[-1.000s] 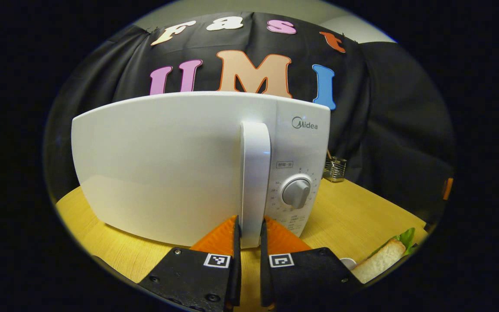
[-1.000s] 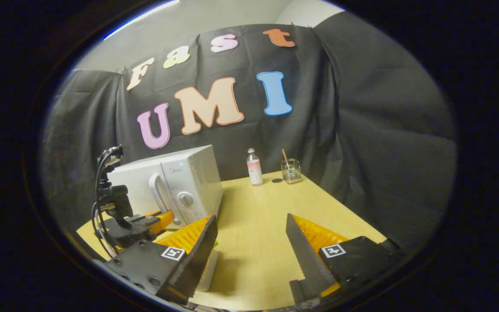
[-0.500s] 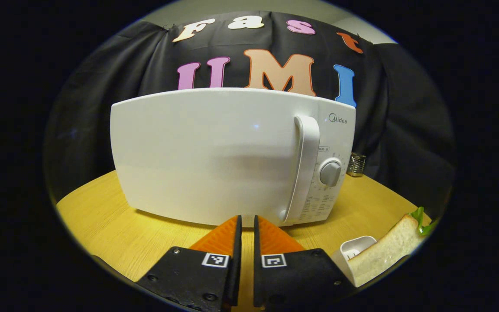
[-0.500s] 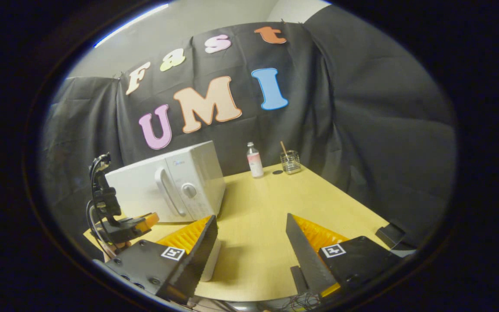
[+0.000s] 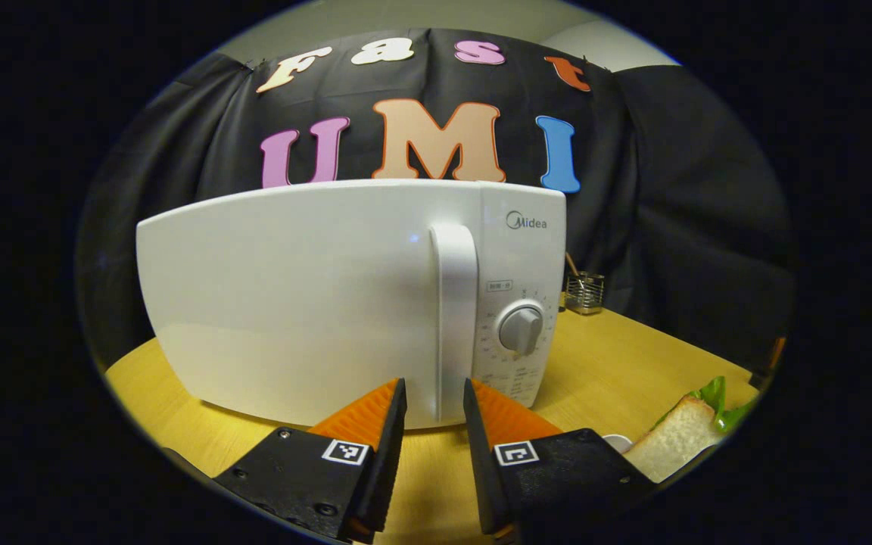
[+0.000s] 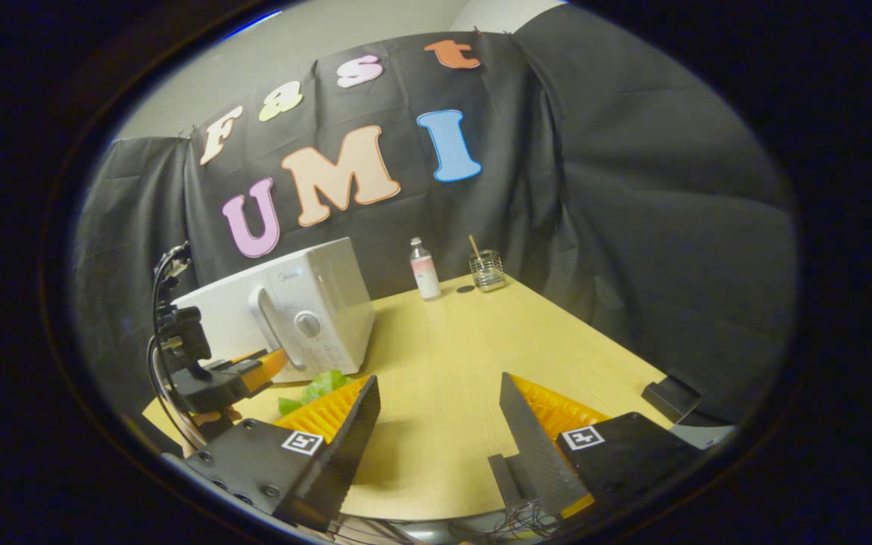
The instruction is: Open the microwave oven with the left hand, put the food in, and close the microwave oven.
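— Two fingers of the left hand-held gripper (image 5: 430,400), nearly together half a second ago, now part around the microwave (image 5: 315,295) handle (image 5: 455,325).
— Door's shut; sandwich (image 5: 682,446) waits on the table (image 5: 618,363), right hand-held gripper (image 6: 440,424) wide apart, empty.

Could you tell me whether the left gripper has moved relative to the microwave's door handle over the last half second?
Yes. The left gripper has swung back in line with the door handle, its open fingers now either side of the handle's lower end.

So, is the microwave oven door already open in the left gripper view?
No, the door sits flush against the microwave oven, with the left gripper open around its handle.
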